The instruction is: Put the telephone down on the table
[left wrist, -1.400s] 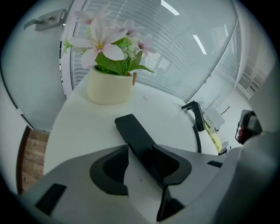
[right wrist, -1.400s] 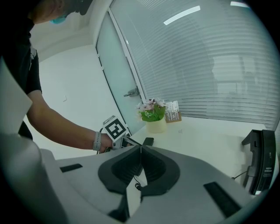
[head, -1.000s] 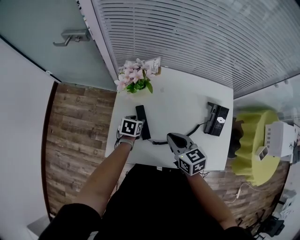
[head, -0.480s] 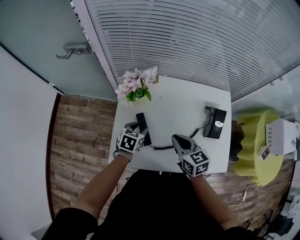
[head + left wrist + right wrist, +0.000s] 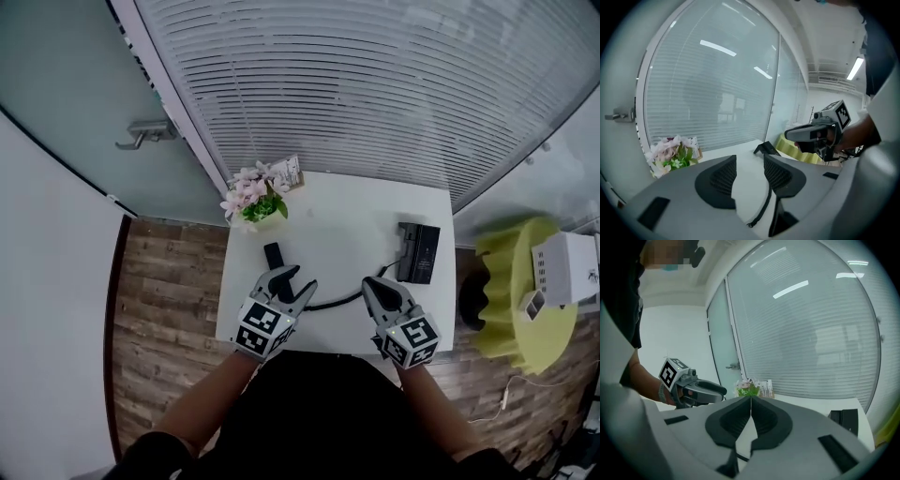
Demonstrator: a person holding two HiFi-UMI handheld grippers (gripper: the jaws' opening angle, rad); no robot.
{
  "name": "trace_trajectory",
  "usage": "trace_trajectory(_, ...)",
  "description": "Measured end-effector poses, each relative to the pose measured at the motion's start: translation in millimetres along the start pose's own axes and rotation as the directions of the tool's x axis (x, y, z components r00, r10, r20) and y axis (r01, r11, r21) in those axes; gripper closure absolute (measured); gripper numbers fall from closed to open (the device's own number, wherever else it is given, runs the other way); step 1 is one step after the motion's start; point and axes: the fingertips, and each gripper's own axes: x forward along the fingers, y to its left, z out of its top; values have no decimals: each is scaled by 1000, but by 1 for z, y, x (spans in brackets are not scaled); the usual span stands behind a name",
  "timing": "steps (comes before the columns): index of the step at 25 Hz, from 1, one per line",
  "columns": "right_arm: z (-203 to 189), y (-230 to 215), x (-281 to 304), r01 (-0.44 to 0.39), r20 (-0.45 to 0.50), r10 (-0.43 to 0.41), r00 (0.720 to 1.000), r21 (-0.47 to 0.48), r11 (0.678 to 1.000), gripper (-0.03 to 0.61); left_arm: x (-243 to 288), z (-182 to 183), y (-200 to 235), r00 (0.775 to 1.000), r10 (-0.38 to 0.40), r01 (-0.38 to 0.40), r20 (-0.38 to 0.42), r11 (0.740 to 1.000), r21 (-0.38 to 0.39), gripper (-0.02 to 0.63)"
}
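Note:
The black telephone handset [image 5: 273,255] lies flat on the white table [image 5: 347,216], left of the middle. Its cord [image 5: 333,302] curls along the near edge toward the black phone base [image 5: 418,252] at the right. My left gripper [image 5: 294,278] hovers just short of the handset, open, with nothing between its fingers. In the left gripper view the left gripper [image 5: 749,159] shows only bare table and the cord [image 5: 761,211] in its gap. My right gripper [image 5: 372,282] hangs over the near edge, shut and empty; the right gripper view shows the right gripper [image 5: 750,399] with its tips touching.
A pot of pink flowers [image 5: 248,197] with a small card stands at the table's far left corner. A slatted blind and glass wall rise behind the table. A yellow-green seat [image 5: 520,291] sits at the right. Wooden floor [image 5: 169,281] lies left of the table.
My left gripper has drawn back from the handset toward me and now stands open. The handset stays flat on the table. The right gripper has barely moved.

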Motion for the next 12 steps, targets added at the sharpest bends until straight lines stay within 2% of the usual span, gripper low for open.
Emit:
trace_trajectory(5, 34, -2, -43, 2, 104, 6, 995, -73, 997, 555, -9, 46, -54, 990, -39, 35, 138, 999, 28, 425)
trace_trajectory(9, 53, -4, -72, -13, 177, 30, 984, -100, 995, 555, -5, 68, -89, 983, -59, 41, 174, 994, 105, 425)
trace_trajectory(12, 57, -5, -86, -39, 202, 62, 977, -113, 993, 557, -4, 79, -108, 977, -52, 30, 206, 993, 112, 427)
